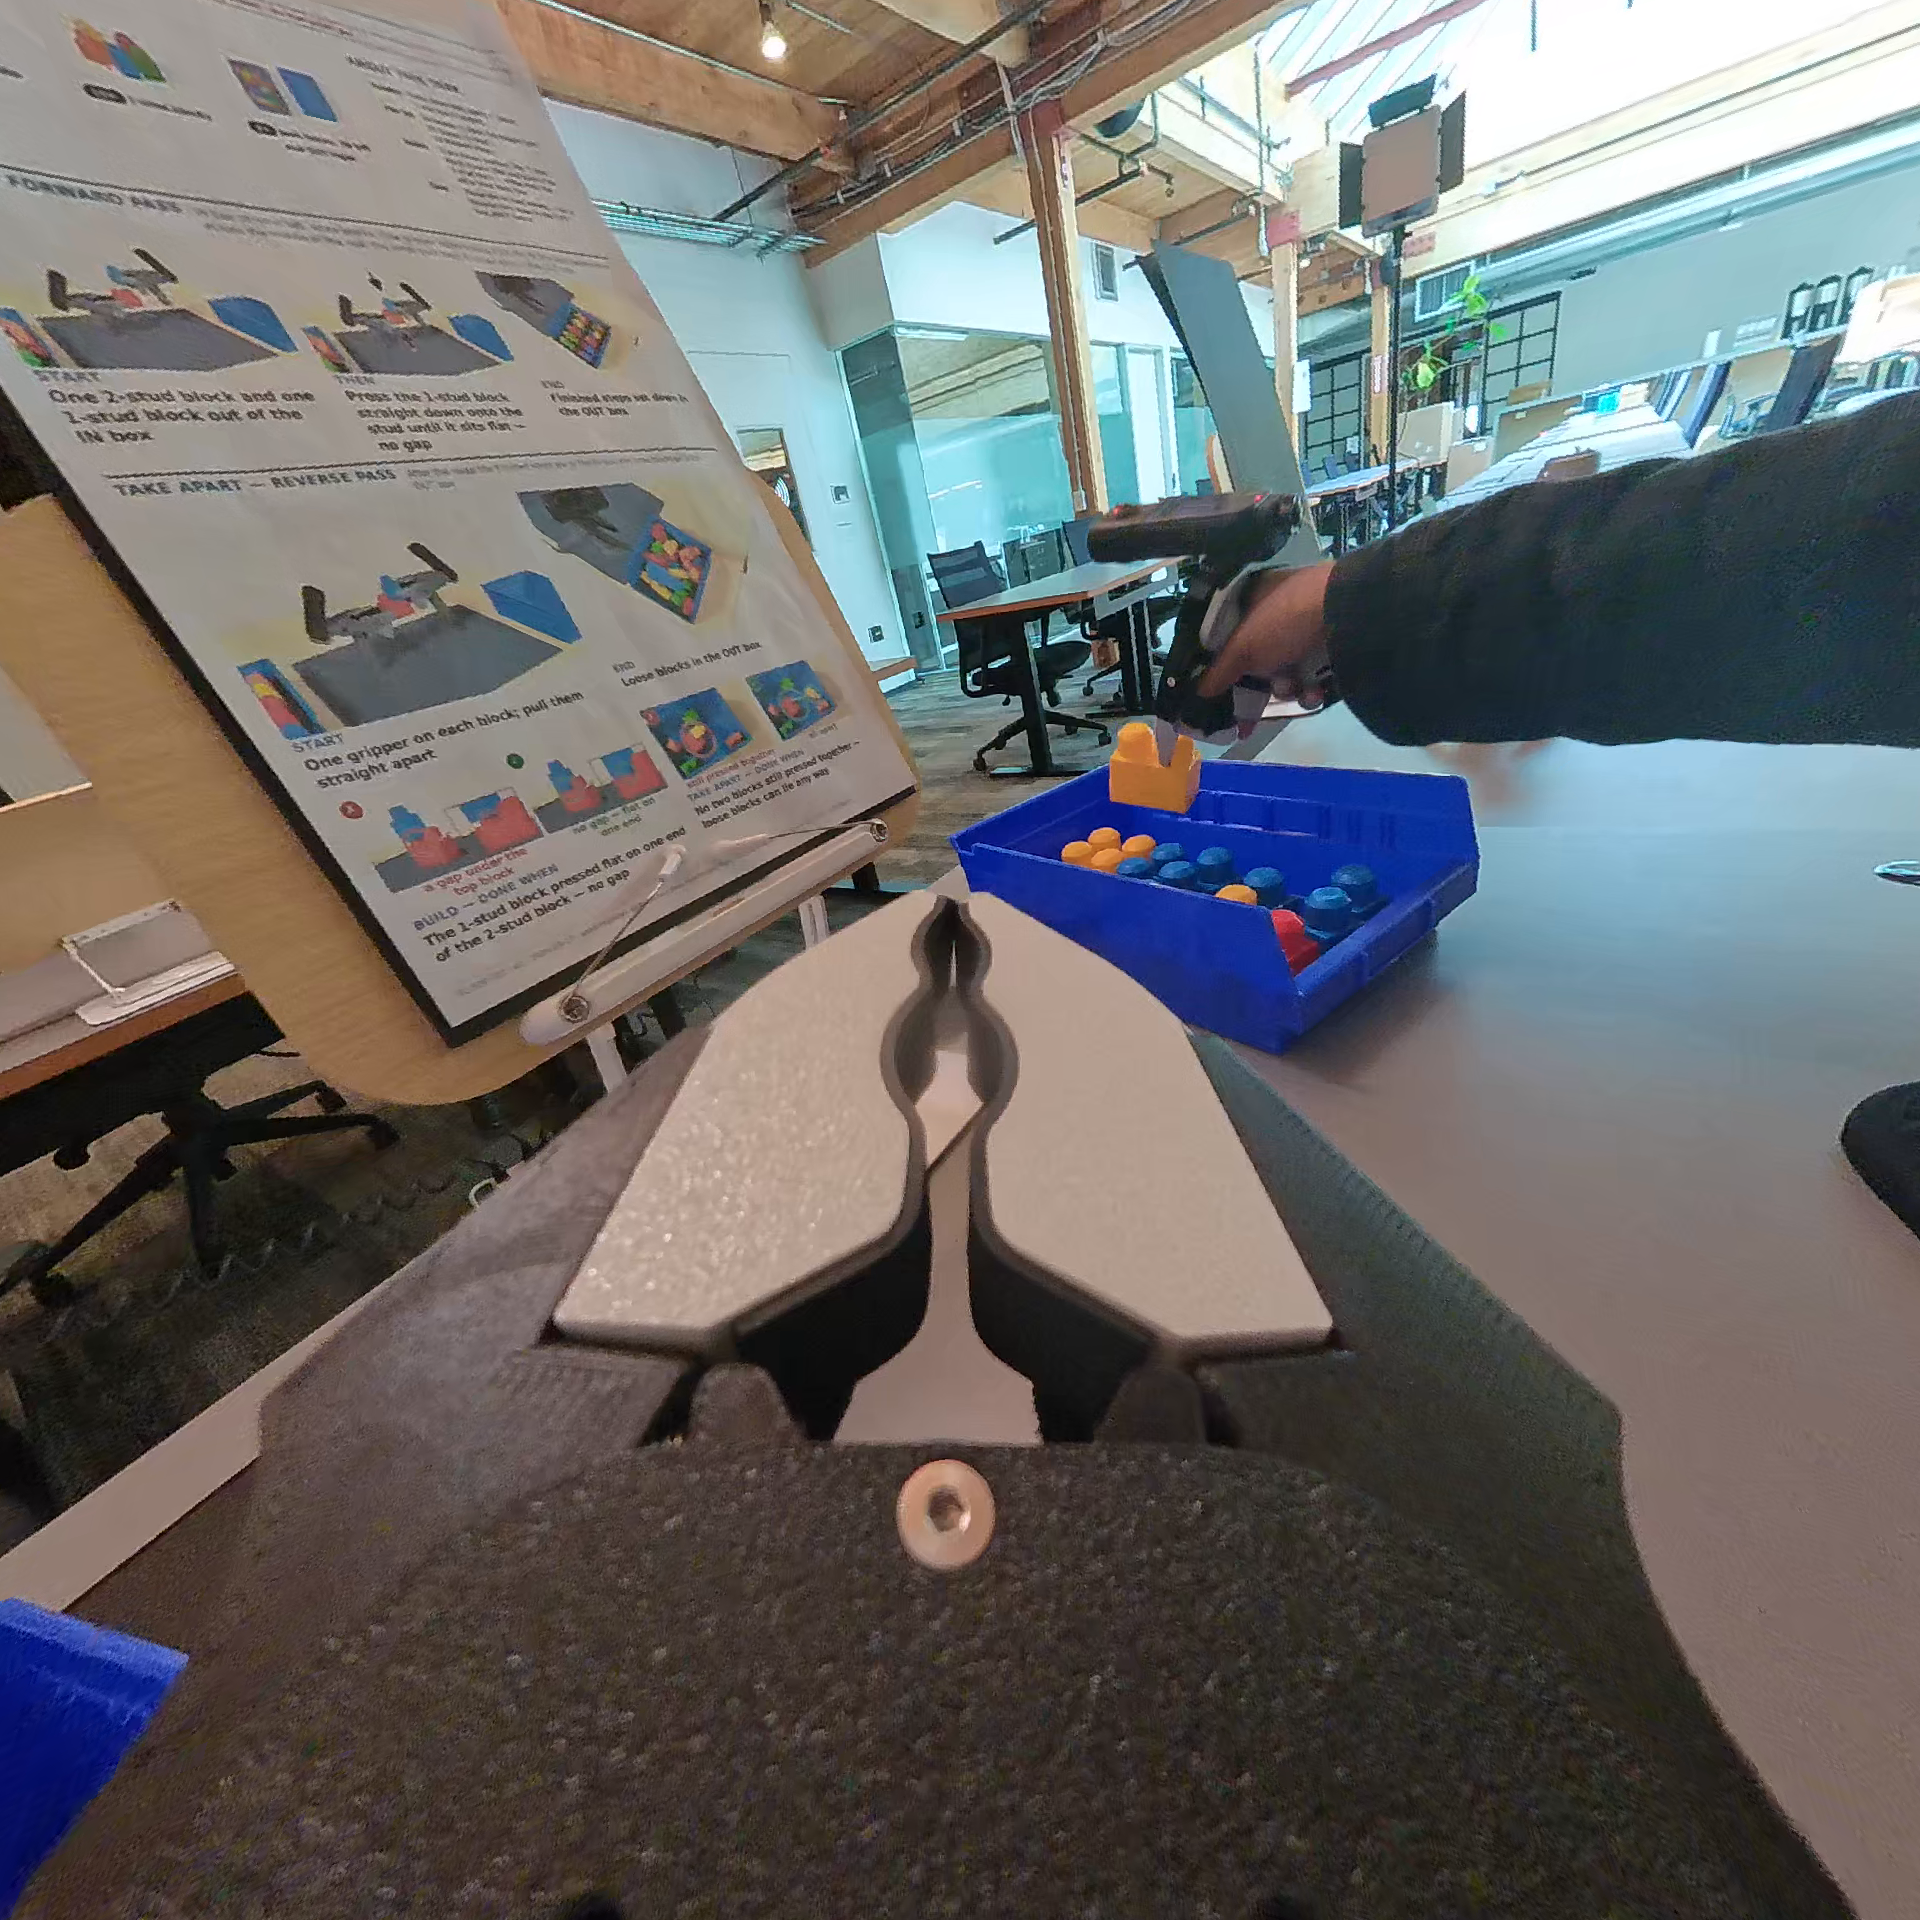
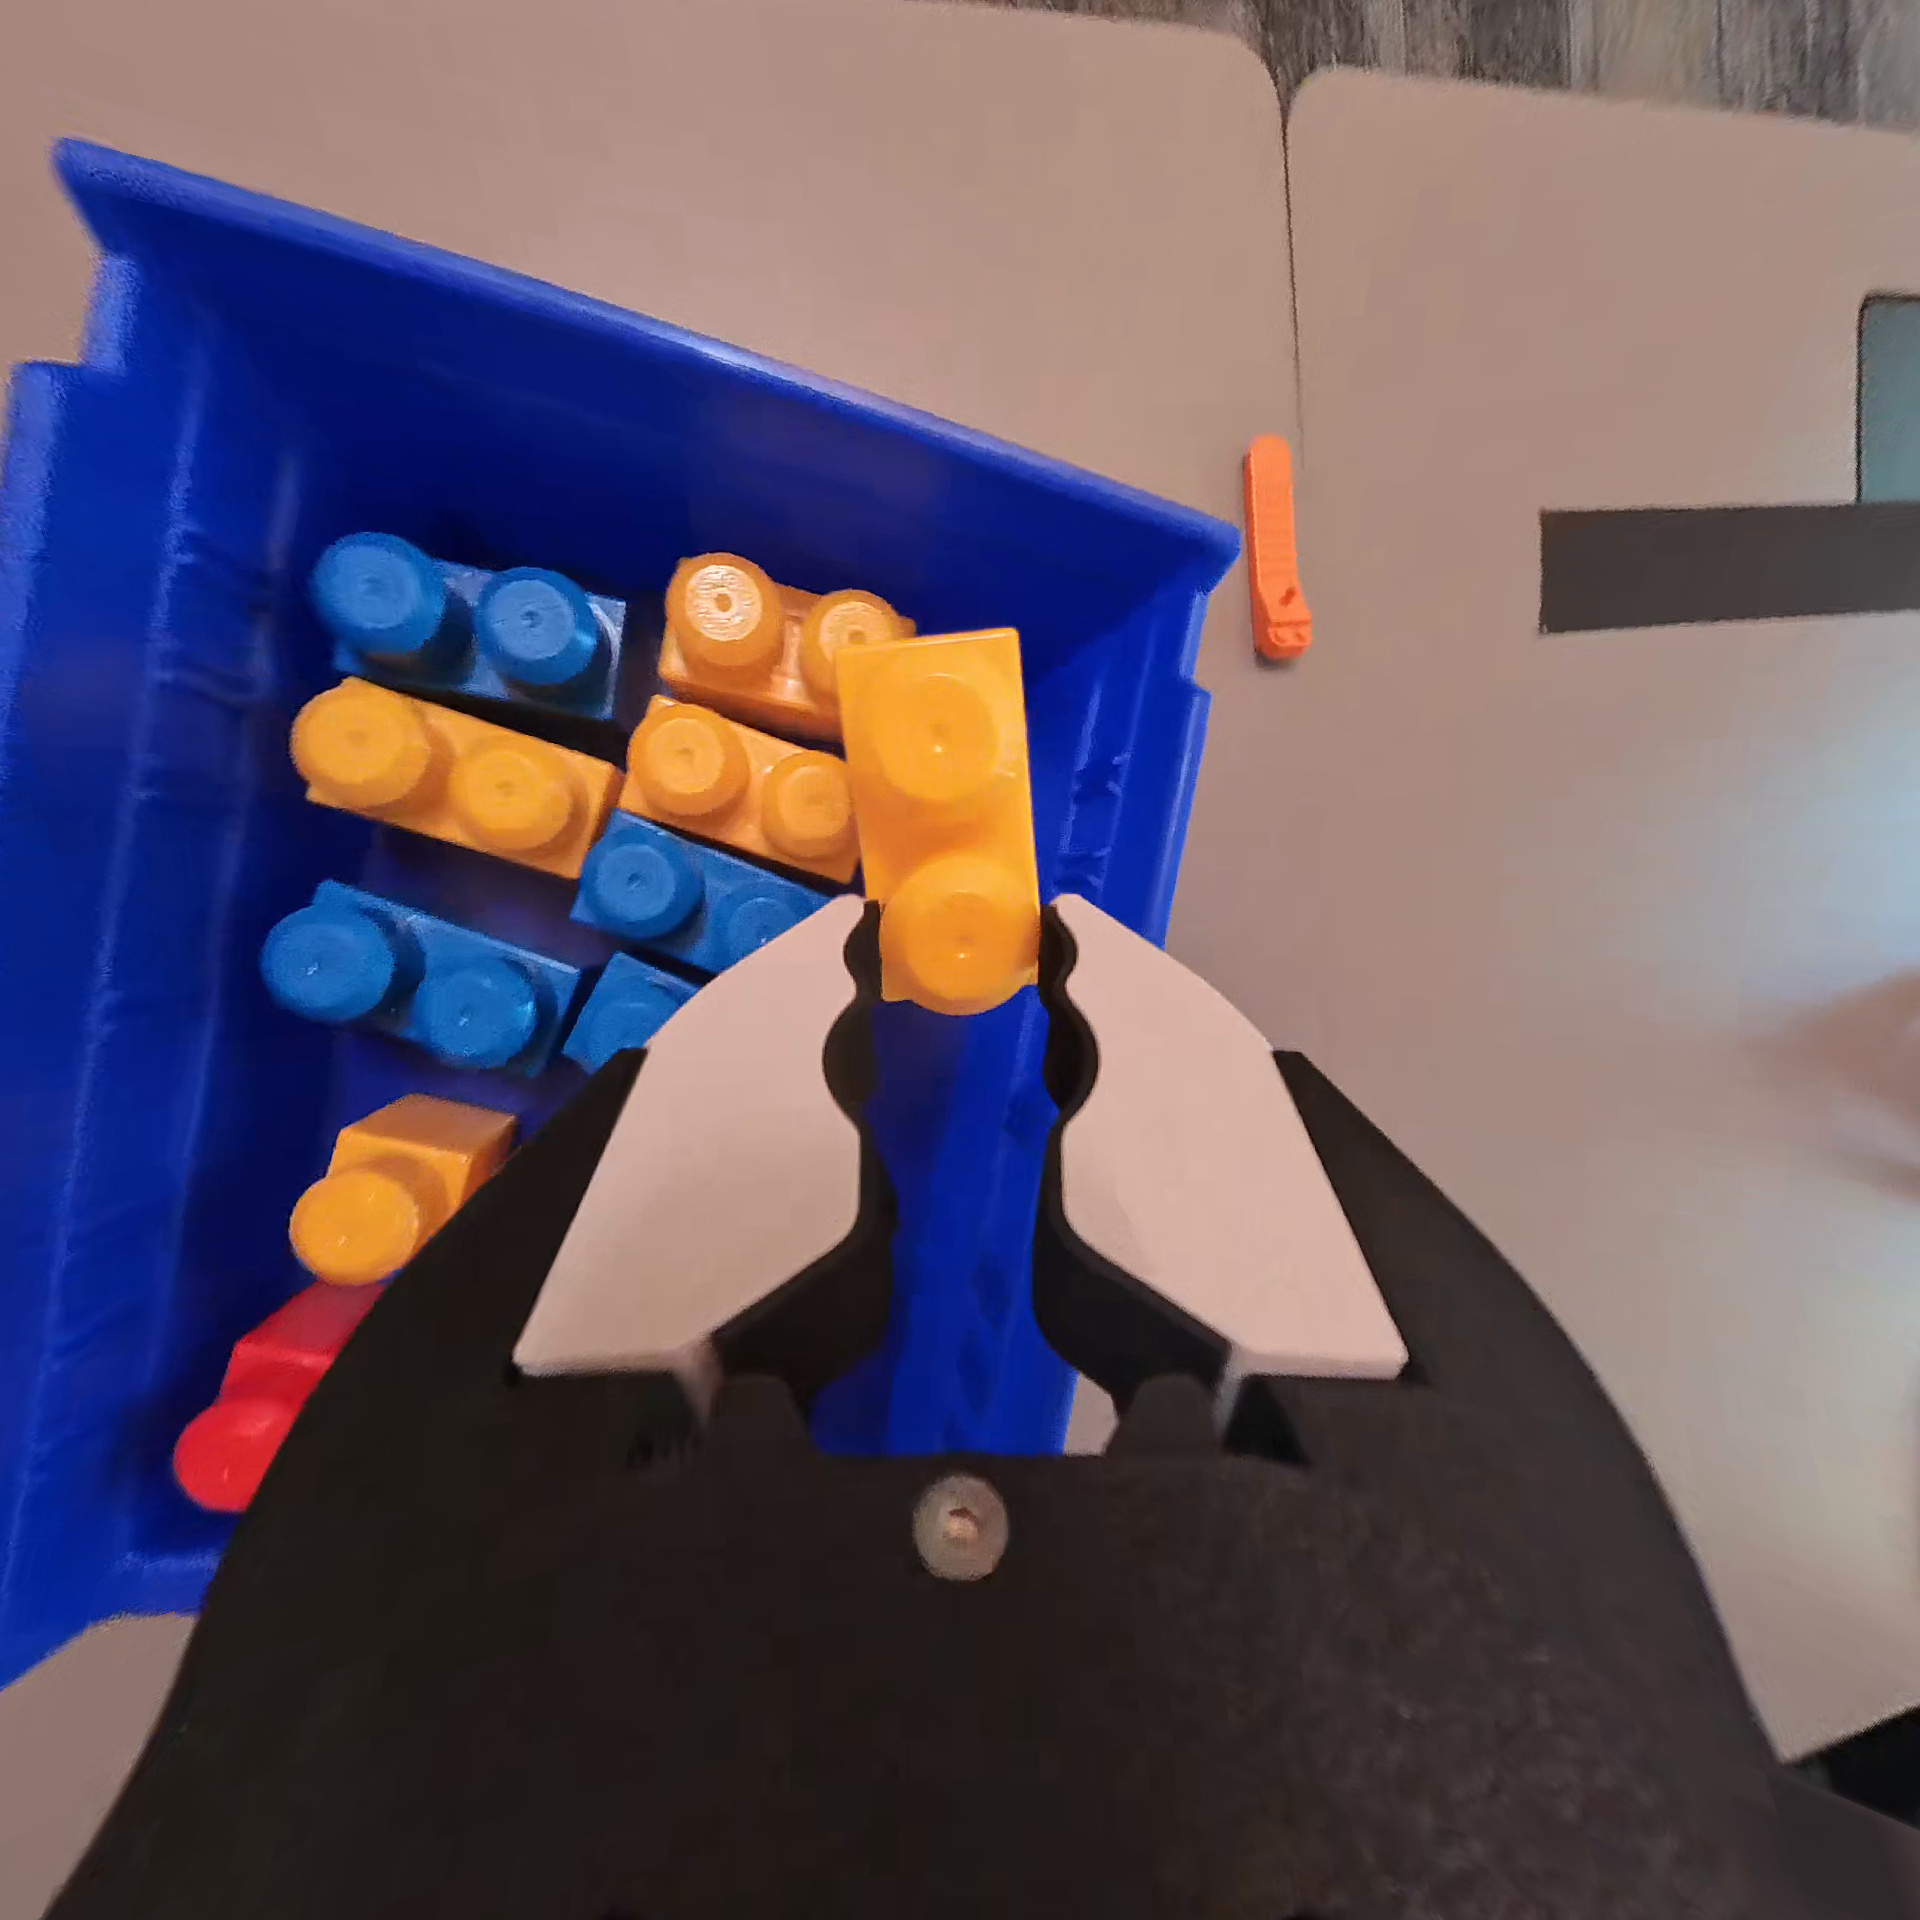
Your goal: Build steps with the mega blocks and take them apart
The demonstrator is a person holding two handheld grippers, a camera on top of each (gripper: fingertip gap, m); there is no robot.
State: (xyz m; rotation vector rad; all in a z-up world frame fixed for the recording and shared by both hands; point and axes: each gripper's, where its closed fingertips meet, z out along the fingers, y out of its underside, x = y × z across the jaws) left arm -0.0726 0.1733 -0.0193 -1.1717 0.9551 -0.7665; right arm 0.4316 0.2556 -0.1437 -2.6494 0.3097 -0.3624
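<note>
My right gripper (image 2: 956, 925) is shut on one stud of an orange two-stud block (image 2: 940, 769) and holds it above the blue bin (image 2: 644, 395). The bin holds several blue and orange two-stud blocks (image 2: 447, 774), an orange one-stud block (image 2: 400, 1179) and a red block (image 2: 265, 1382). In the left wrist view the right gripper (image 1: 1179, 743) holds the orange block (image 1: 1151, 774) over the blue bin (image 1: 1195, 951) at the table's far side. My left gripper (image 1: 951, 925) is shut and empty, well short of the bin.
An instruction board (image 1: 416, 520) stands on an easel at the left. Another blue bin's corner (image 1: 62, 1714) shows at the lower left. A small orange clip (image 2: 1276, 545) and a black strip (image 2: 1725, 566) lie on the grey table (image 1: 1558, 1195). A person's sleeve (image 1: 1621, 592) reaches in from the right. Left tips to right tips: about 55 centimeters. The small orange clip (image 2: 1276, 545) lies around 20 centimeters away from my right fingertips.
</note>
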